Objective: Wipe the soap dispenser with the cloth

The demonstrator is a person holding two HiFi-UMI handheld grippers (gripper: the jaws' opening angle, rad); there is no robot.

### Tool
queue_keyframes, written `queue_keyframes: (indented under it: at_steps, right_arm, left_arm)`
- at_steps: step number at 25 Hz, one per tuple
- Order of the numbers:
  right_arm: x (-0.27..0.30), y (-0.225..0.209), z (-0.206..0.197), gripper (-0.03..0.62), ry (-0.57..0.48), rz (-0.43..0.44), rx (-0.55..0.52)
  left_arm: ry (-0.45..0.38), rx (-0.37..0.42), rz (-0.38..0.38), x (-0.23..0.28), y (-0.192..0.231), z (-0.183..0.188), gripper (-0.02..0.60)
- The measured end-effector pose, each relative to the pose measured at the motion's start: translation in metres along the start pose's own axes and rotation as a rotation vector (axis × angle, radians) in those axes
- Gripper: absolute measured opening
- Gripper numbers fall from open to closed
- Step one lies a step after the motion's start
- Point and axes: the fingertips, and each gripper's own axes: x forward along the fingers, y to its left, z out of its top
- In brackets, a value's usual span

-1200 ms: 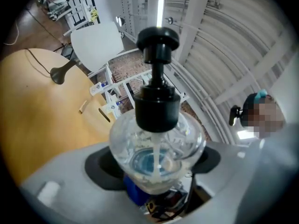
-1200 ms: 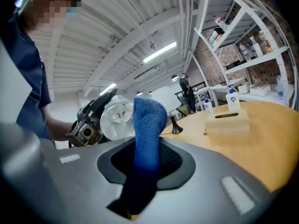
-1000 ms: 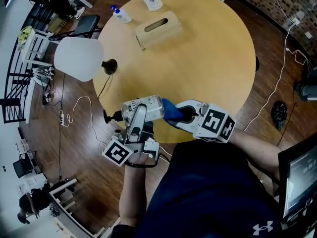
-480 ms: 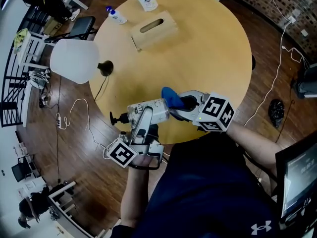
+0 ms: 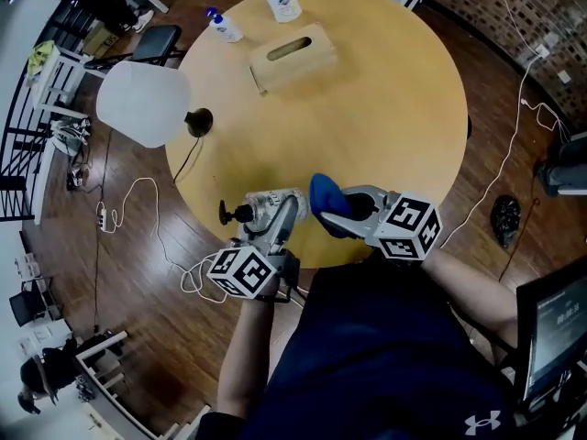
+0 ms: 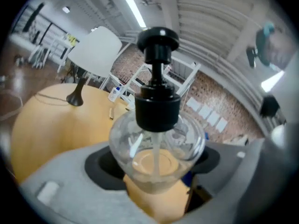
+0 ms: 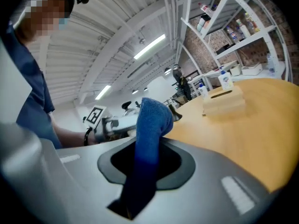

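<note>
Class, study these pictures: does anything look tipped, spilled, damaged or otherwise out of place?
The soap dispenser is odd: it lies on its side in the left gripper's jaws at the table edge, pump pointing off the table. No spill shows.

Glossy clear plastic dispenser [image 6: 156, 146], fuzzy cloth [image 7: 150, 120]

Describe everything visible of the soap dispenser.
The soap dispenser is a clear, rounded plastic bottle with a black collar, black pump head and a dip tube. The left gripper is shut on its body, holding it sideways above the near edge of the table, pump toward the head view's left. The blue cloth sits beside its base; contact unclear.
</note>
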Motion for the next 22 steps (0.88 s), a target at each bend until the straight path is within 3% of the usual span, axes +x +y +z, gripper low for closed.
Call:
queue_keyframes:
  at_steps: [3,5,6,9,15,19,22]
  right_arm:
    - [-0.007,-0.065,-0.021,0.095,0.091,-0.272,0.059]
    - [-0.012,-0.108,-0.05,0.095,0.204,-0.438,0.091]
    - [-0.013,-0.122,-0.062,0.095,0.251,-0.479,0.106]
    - [-0.009,-0.145,-0.087,0.095,0.375,-0.538,0.108]
    - [-0.003,-0.189,-0.124,0.098,0.586,-0.711,0.014]
    - [0.011,-0.201,-0.127,0.104,0.603,-0.726,-0.033]
    - [0.004,-0.204,-0.138,0.106,0.612,-0.751,0.015]
  left_arm:
    - [0.098,0.195,0.162,0.007,0.029,-0.036,0.368]
    - [0.147,0.238,0.245,0.013,0.05,-0.053,0.368]
    - [0.166,0.242,0.273,0.017,0.059,-0.059,0.368]
    - [0.194,0.279,0.317,0.027,0.077,-0.066,0.368]
    - [0.24,0.417,0.314,0.059,0.091,-0.084,0.368]
    - [0.283,0.469,0.332,0.066,0.105,-0.105,0.368]
    - [0.256,0.524,0.322,0.068,0.109,-0.111,0.368]
